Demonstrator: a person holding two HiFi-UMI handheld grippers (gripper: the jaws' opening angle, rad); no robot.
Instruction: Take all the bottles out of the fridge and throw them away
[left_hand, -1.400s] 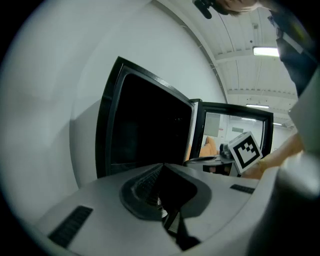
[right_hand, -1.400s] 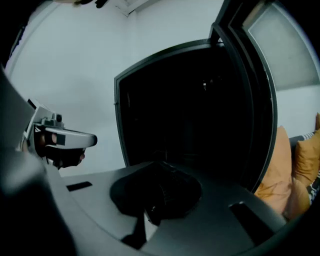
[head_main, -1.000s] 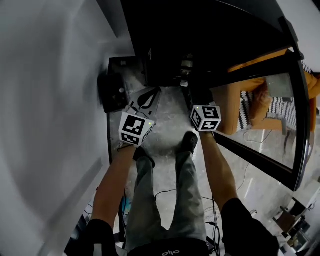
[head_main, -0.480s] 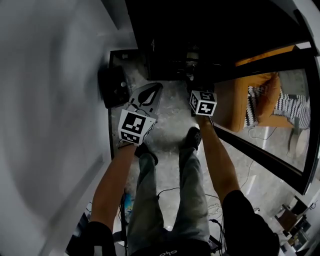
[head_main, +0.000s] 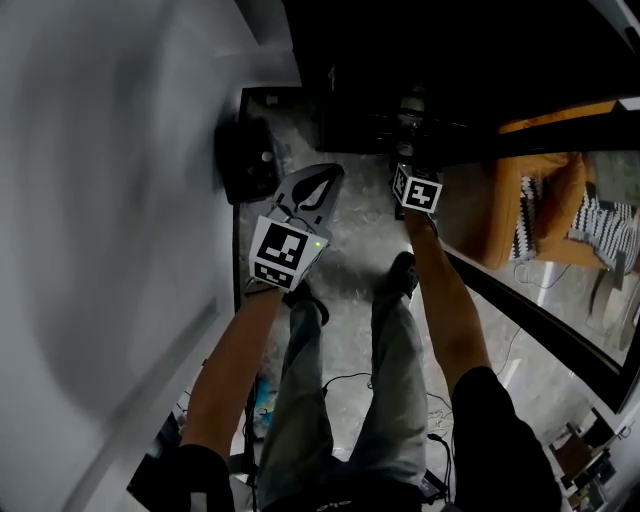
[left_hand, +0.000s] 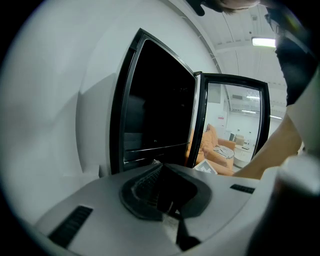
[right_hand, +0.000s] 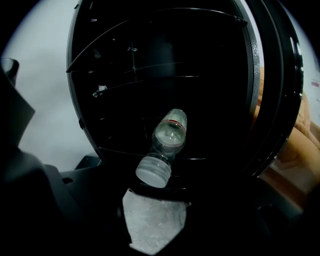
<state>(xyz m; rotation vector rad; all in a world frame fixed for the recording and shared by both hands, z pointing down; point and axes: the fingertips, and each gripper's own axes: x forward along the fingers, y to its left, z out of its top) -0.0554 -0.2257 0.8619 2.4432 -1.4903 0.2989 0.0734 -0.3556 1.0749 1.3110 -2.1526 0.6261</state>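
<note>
1. The bottle (right_hand: 163, 145) lies on a low wire shelf (right_hand: 115, 151) inside the fridge (right_hand: 150, 60). It is just ahead of the right gripper (right_hand: 156, 192) and a little above the line its jaws point along. Its cap (right_hand: 153, 171) is nearest, and the body runs away, up and to the right.
2. The right jaws have just been opening and stand spread wide. Nothing is between them, since the bottle lies beyond the tips.
3. The long axis runs nearly along the reach, so the jaws would likely meet the cap or neck first.
4. The left gripper (left_hand: 167, 197) has its jaws pressed together and empty. It is outside the fridge, left of the right gripper — the farther hand.
5. The shelf's front edge sits just under the cap and may catch the lower jaw. The glass door (left_hand: 235, 125) stands open, right of the jaws. A black box (head_main: 245, 165) — perhaps the bin — sits on the floor, left of the left jaws.
</note>
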